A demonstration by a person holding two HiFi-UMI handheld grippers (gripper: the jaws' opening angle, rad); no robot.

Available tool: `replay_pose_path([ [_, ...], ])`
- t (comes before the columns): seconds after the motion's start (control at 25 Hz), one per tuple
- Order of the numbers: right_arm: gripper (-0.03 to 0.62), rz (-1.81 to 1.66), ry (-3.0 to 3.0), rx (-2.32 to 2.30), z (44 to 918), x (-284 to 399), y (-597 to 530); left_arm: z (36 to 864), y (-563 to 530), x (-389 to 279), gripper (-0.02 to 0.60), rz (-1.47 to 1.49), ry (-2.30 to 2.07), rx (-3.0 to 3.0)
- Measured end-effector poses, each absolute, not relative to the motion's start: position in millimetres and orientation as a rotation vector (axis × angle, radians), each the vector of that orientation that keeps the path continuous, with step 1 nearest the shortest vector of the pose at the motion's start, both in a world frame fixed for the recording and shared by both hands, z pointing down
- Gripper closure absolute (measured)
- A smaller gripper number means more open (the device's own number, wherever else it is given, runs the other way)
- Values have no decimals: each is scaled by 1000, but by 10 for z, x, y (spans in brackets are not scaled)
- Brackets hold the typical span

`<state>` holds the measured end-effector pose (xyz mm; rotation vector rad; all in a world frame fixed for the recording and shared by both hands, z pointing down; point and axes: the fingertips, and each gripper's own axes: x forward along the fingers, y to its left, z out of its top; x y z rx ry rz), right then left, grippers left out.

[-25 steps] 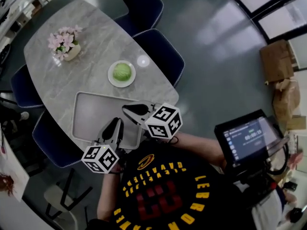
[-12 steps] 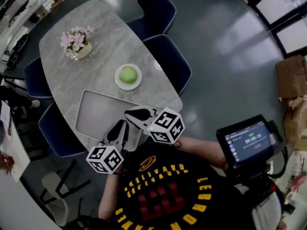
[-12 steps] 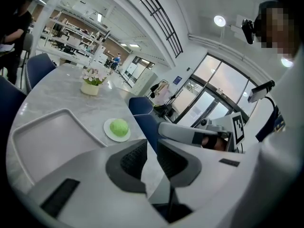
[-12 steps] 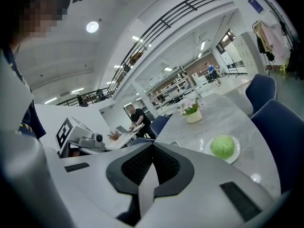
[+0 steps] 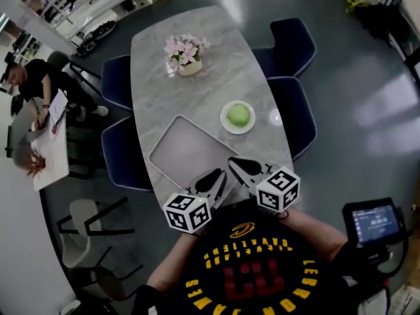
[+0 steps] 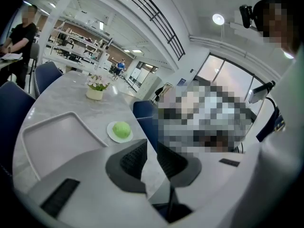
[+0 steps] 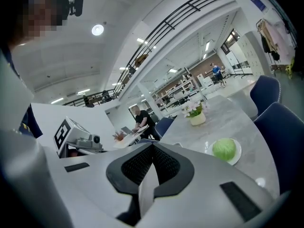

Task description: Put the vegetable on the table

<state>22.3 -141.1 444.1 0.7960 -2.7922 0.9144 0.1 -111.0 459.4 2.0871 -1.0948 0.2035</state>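
A green cabbage (image 5: 237, 115) rests on a small white plate (image 5: 251, 125) on the grey marble table (image 5: 210, 87), right of its middle. It also shows in the left gripper view, cabbage (image 6: 121, 128), and the right gripper view, cabbage (image 7: 224, 148). Both grippers hover side by side at the table's near end, well short of the cabbage. My left gripper (image 5: 213, 178) (image 6: 151, 146) holds nothing, its jaws a narrow slit apart. My right gripper (image 5: 236, 165) (image 7: 152, 146) has its pads touching at the tips, empty.
A grey tray (image 5: 184, 151) lies on the table just ahead of the grippers, left of the plate. A pot of pink flowers (image 5: 186, 53) stands at the far end. Dark blue chairs (image 5: 295, 113) ring the table. A person sits at a desk (image 5: 49, 149) far left.
The head view has swung, so the table now runs straight ahead and a seated person at the left shows. Both grippers keep their place at the table's near end, apart from the cabbage.
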Motion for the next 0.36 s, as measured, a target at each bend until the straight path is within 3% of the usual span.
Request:
replay_pose_path([
  [0.36,588,890,-2817,787,4411,259,-1469,4588,-1142,16,517,204,-1126,2084],
])
